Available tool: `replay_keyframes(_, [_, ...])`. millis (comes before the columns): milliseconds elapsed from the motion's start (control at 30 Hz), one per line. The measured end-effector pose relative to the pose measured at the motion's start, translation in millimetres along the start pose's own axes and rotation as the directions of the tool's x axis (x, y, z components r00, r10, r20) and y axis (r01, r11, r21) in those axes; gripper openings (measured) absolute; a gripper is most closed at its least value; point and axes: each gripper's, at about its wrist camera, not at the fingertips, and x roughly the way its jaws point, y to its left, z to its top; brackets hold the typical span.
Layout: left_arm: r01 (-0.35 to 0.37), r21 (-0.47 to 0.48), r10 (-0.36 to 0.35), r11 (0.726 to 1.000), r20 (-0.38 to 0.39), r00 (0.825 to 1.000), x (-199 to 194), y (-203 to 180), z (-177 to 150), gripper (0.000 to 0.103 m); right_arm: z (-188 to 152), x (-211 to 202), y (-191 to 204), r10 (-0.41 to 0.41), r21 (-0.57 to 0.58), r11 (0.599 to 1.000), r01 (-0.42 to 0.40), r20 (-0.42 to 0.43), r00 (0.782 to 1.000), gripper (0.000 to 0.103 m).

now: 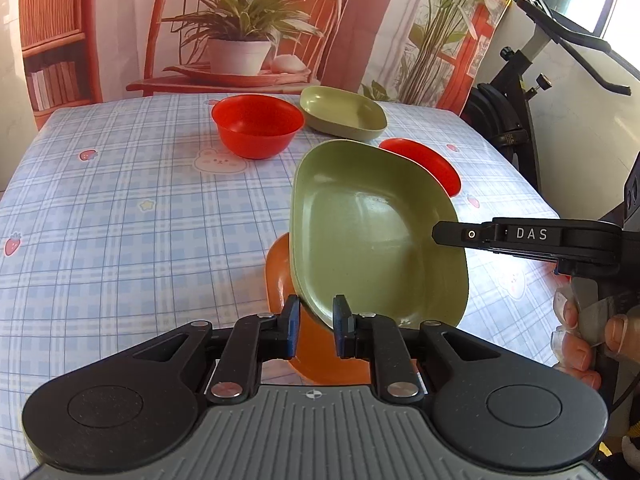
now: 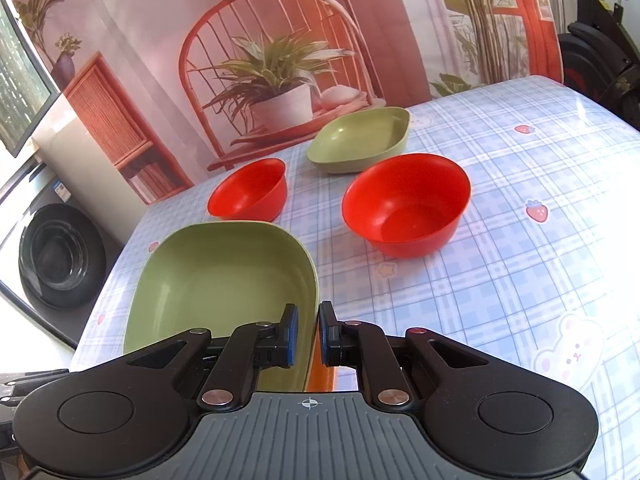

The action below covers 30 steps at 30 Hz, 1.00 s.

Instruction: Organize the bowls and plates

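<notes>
Two wrist views look along a counter (image 1: pixel 120 220) covered with a blue checked cloth printed with strawberries and rabbits.

Nearest in the left view, the left hand-held gripper (image 1: pixel 316 326) has its jaws drawn close together on the near rim of a green squarish plate (image 1: pixel 368 240), one blue pad on each side of the edge. The plate is tilted, its hollow facing the camera. An orange dish (image 1: pixel 280 272) lies just under and behind its near edge, mostly hidden; whether the two touch is unclear.

The right hand-held gripper (image 2: pixel 308 334) is likewise nearly closed on the same green plate's right rim, one pad inside the wall and one outside. In the left view it reaches in from the right, held by a person's hand (image 1: pixel 580 340).

Farther back, a red bowl (image 2: pixel 406 204) sits upright on the cloth, partly hidden behind the plate in the left view. Beyond it stand a second red bowl (image 1: pixel 256 124) and a second green plate (image 1: pixel 344 114), close beside each other near the far edge.

Behind the counter hangs a printed backdrop (image 1: pixel 248 32) showing a chair and a potted plant.
</notes>
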Motion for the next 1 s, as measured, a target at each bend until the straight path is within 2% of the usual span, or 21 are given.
replay_keyframes(200, [-0.005, -0.013, 0.004, 1.0, -0.038, 0.999, 4, -1, -9, 0.019, -12, 4, -10, 0.008, 0.015, 1.0, -0.008, -0.024, 1.0, 0.012])
replay_keyframes(800, [-0.022, -0.116, 0.015, 0.993, -0.056, 0.998, 9, 6, -15, 0.021, -23, 19, -2, -0.019, -0.044, 0.999, 0.017, -0.049, 0.999, 0.012])
replay_keyframes(1000, [-0.026, -0.113, 0.021, 0.993, -0.042, 0.999, 9, 6, -17, 0.022, -24, 21, 1, -0.027, -0.059, 0.998, 0.024, -0.047, 0.999, 0.012])
